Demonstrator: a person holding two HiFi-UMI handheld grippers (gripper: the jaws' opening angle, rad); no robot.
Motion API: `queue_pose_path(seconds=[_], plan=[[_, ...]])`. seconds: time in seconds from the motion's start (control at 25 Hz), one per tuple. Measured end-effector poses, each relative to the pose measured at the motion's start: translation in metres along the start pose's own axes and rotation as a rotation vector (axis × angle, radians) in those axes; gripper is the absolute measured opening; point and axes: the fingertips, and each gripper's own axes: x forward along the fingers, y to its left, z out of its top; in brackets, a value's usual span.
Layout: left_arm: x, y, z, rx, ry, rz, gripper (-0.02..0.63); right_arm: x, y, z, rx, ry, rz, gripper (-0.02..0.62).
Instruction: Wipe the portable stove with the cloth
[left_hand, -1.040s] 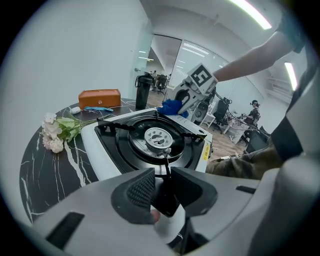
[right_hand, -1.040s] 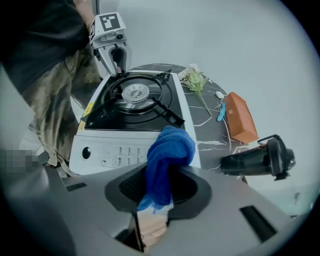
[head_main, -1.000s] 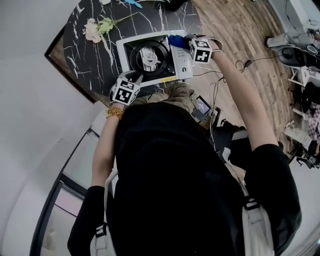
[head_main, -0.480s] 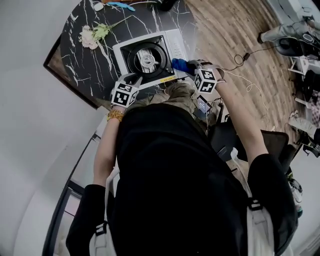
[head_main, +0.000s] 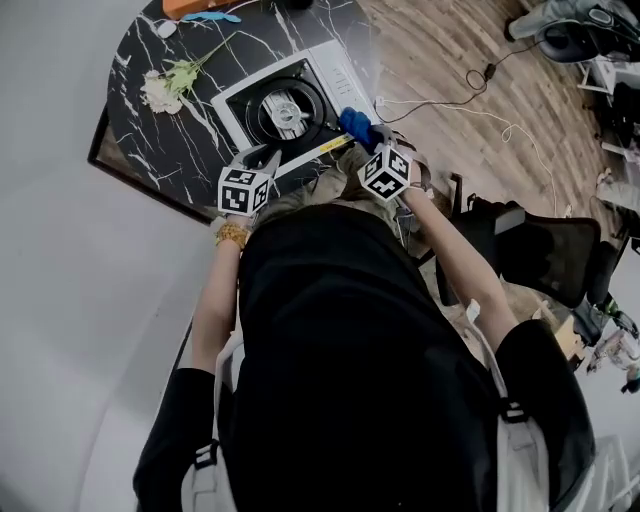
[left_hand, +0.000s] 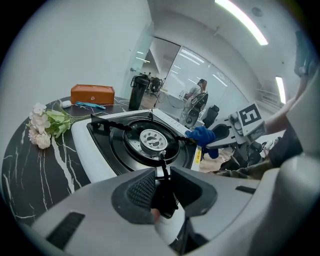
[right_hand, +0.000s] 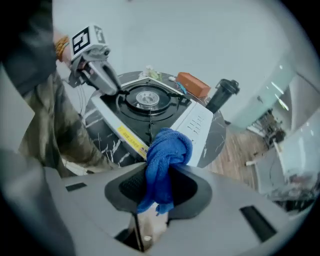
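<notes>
The right tool (right_hand: 159, 186) pinches the blue cloth (right_hand: 166, 150) for wiping the stove (right_hand: 197, 122) front; the left tool (left_hand: 161, 184) clamps its black grate (left_hand: 161, 160), probably steadying it.

Wood floor (head_main: 450, 60), black marble table (head_main: 150, 150)

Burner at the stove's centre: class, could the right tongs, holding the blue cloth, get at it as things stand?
Probably yes. The right tongs grip the cloth by the stove's front edge, and nothing lies between it and the burner; the left tongs hold its rim, off to one side.
</notes>
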Motion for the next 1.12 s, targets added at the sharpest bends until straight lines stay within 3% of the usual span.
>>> queue_pose_path(seconds=[0.12,0.2,0.32,0.4,0.6,0.76,0.92,1.12], plan=[[-0.007,0.002,0.004,-0.050,-0.021,-0.017,0.109,-0.009,0.016,0.017,0.335,-0.028,0.072,0.095],[-0.019,0.009,0.009,-0.087,-0.073,0.025,0.132,-0.018,0.027,0.032,0.418,-0.062,0.111,0.095],[-0.030,0.028,0.014,-0.103,-0.119,0.085,0.132,-0.024,0.044,0.055,0.211,-0.093,0.087,0.097],[-0.027,0.036,0.011,-0.116,-0.100,0.083,0.132,-0.014,0.050,0.059,0.112,-0.058,0.079,0.097],[-0.018,0.048,0.010,-0.102,-0.051,0.086,0.085,0.017,0.049,0.054,0.147,0.133,0.139,0.098],[-0.019,0.054,0.010,-0.050,-0.052,0.113,0.027,0.020,0.056,0.060,0.021,0.182,0.155,0.098],[-0.018,0.055,0.010,-0.056,-0.058,0.112,0.025,0.022,0.081,0.077,-0.078,0.165,0.203,0.098],[-0.019,0.054,0.011,-0.072,-0.074,0.130,0.025,0.024,0.140,0.120,-0.180,0.079,0.291,0.098]])
